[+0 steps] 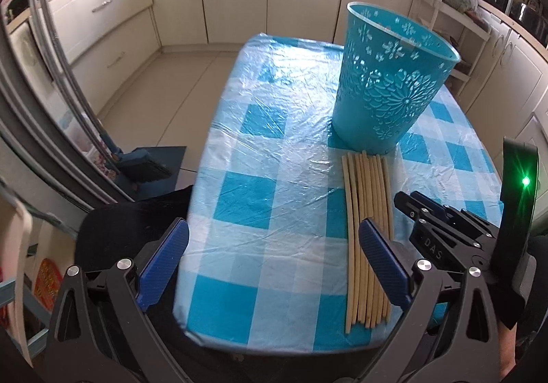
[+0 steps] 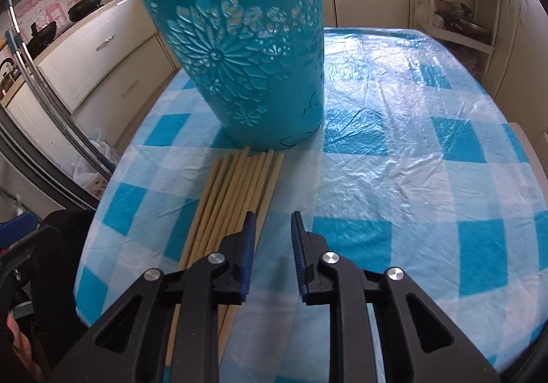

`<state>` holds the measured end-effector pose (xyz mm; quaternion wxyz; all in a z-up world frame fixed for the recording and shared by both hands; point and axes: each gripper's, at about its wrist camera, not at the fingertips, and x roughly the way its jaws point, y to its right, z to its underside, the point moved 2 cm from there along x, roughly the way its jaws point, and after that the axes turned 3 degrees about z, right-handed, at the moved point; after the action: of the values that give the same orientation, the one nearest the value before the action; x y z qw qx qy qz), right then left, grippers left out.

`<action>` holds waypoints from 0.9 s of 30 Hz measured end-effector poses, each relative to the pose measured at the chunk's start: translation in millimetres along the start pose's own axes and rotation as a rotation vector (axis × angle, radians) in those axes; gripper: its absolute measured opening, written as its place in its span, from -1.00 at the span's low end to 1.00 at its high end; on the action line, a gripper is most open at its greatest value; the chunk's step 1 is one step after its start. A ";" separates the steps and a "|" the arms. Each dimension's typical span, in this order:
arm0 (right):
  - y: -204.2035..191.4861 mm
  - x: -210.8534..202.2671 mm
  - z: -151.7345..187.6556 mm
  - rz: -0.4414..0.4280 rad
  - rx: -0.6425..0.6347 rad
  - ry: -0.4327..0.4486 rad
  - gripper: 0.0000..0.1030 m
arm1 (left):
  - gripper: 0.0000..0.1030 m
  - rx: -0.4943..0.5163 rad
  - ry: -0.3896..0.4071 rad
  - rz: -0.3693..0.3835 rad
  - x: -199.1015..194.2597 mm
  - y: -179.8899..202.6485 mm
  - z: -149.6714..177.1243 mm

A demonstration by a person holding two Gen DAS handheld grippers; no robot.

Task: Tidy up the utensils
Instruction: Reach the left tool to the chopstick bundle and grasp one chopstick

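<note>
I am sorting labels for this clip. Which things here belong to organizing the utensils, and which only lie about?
For the job:
- chopsticks, lying in a bundle on the table
- blue basket, upright just behind them

Just lying about:
- broom on the floor
- frying pan on the counter
- white rack by the cabinets

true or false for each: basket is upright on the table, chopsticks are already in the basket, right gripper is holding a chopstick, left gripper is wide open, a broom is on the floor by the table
1. The blue basket stands upright on the table. True.
2. The chopsticks are in the basket. False: they lie on the table in front of it.
3. The right gripper holds a chopstick. False: its narrowly parted jaws have nothing between them.
4. The left gripper is wide open. True.
5. A broom is on the floor beside the table. True.
</note>
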<state>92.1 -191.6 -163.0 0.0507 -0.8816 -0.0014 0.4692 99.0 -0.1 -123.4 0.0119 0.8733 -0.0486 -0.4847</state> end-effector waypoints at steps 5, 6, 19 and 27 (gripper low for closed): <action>-3.1 7.7 -6.5 0.005 -0.032 0.007 -0.60 | 0.85 0.001 -0.049 0.019 33.0 8.3 -10.2; -3.0 8.2 -7.7 0.005 -0.037 0.009 -0.60 | 0.85 0.002 -0.054 0.020 37.6 10.2 -11.4; 11.8 6.5 -16.4 -0.003 -0.139 -0.020 -0.85 | 0.85 0.029 -0.121 -0.002 97.2 30.9 -25.8; 14.0 9.7 -15.8 -0.057 -0.101 -0.007 -0.85 | 0.80 0.054 -0.140 -0.037 113.3 36.0 -28.9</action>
<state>110.0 -206.5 -163.6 0.0195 -0.8811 -0.0507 0.4699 180.4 -47.6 -201.4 -0.0243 0.8379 -0.0463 -0.5433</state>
